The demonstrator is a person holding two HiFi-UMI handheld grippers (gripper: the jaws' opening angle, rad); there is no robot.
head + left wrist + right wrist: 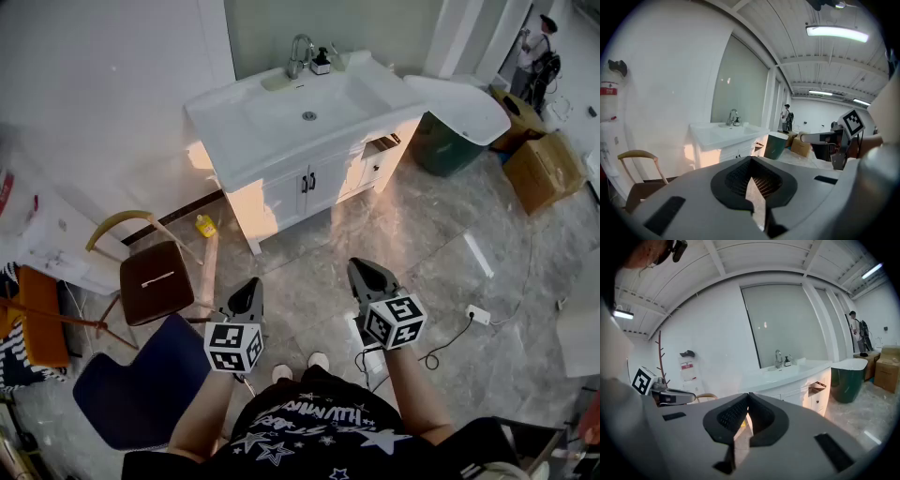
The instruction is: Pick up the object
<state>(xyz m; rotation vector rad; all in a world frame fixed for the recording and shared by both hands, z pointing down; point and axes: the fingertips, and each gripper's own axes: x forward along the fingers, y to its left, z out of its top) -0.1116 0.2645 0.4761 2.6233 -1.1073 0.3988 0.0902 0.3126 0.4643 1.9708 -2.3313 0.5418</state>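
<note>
Both my claws are shut tight, and neither one holds anything. My left claw [249, 286] and my right claw [361, 267] hang side by side over the floor [422, 244] and tip down a bit. They point at the far side of the room.

I cannot tell for sure which thing I am meant to pick up. A small yellow thing [205, 225] lies on the floor, far from my left claw. It is just beside the left foot of the white cupboard [309, 187]. It is too small for me to see which way it points or which way it is long.

The floor is shiny grey stone. A white sink [309, 108] sits on top of the cupboard. A tap [300, 56] and a little dark bottle [322, 64] stand up straight at the far edge of its worktop.

To the right of the cupboard is a green bin [450, 145]. Brown boxes [544, 169] sit further right. A brown chair [155, 281] stands on the left, near my left claw. A person [539, 47] stands far off at the right.
</note>
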